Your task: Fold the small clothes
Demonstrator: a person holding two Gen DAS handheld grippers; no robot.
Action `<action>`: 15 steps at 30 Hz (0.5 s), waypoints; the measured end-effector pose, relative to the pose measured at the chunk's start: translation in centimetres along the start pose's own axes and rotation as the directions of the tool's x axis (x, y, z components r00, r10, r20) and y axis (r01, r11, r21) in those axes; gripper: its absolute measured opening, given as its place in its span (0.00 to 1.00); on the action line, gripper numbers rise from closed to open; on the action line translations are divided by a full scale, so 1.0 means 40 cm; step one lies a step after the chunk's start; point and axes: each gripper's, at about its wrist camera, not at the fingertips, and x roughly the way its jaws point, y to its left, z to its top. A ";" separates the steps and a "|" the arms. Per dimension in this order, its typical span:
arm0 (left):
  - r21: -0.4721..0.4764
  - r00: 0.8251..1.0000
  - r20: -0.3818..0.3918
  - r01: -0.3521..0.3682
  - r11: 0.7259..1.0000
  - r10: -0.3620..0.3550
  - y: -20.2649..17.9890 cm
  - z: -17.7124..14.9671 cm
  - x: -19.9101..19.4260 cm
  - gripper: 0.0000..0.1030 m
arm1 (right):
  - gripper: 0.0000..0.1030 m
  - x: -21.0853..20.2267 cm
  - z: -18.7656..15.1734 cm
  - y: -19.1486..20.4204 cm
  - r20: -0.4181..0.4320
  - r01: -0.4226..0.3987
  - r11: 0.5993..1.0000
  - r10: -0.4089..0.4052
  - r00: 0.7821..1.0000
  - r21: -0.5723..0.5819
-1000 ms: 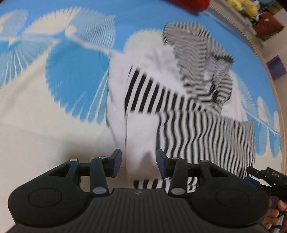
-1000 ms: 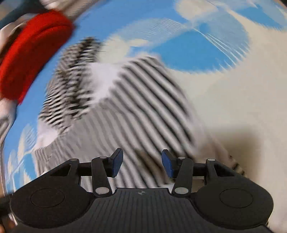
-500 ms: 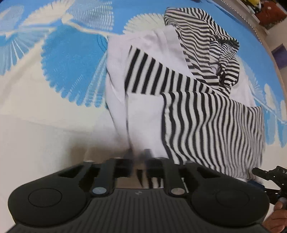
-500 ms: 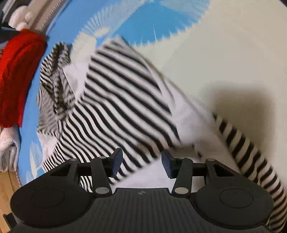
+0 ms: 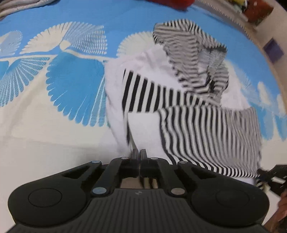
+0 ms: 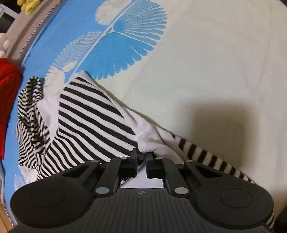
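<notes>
A small black-and-white striped hoodie (image 5: 179, 100) lies on the bed, hood (image 5: 193, 59) at the far end. My left gripper (image 5: 139, 154) is shut on its white near edge, the fingers pressed together with thin cloth between the tips. In the right wrist view the same hoodie (image 6: 93, 114) spreads to the left, and a striped sleeve (image 6: 206, 157) trails off to the right. My right gripper (image 6: 141, 154) has its jaws closing on a bunched white fold of the hoodie, which fills the narrow gap. The right gripper's body (image 5: 274, 177) shows at the left view's right edge.
The bed is covered by a blue and cream sheet (image 6: 215, 62) with fan-shaped prints. A red garment (image 6: 7, 86) lies at the far side by the bed's edge (image 6: 26, 41). Shelves with items (image 5: 256, 10) stand beyond the bed.
Both grippers stood open over the hoodie a second ago. The left one closed first on the near white edge, then the right one closed on a white fold. Both views shifted slightly.
</notes>
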 end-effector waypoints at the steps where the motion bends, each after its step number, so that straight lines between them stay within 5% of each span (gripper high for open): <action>1: 0.014 1.000 -0.016 -0.007 1.000 0.007 0.000 -0.003 0.006 0.02 | 0.11 -0.004 -0.003 0.002 -0.006 0.006 1.000 -0.006 1.000 -0.004; 5: 0.074 0.990 0.109 -0.095 0.993 0.086 -0.016 0.000 -0.032 0.04 | 0.23 -0.070 -0.028 0.057 0.110 -0.004 0.992 0.018 0.994 -0.125; 7: 0.084 0.988 0.148 -0.049 0.995 0.037 -0.024 0.005 -0.050 0.07 | 0.26 -0.096 -0.036 0.088 0.149 -0.066 0.979 0.096 0.984 -0.195; 11: 0.081 0.997 0.078 0.022 0.996 -0.029 -0.042 -0.004 -0.014 0.11 | 0.46 -0.091 -0.035 0.144 0.147 -0.173 0.920 0.237 0.960 -0.352; 15: 0.055 0.999 -0.048 0.005 0.998 -0.002 -0.032 -0.027 0.064 0.23 | 0.53 0.011 -0.018 0.118 0.007 -0.119 0.937 0.129 0.992 -0.329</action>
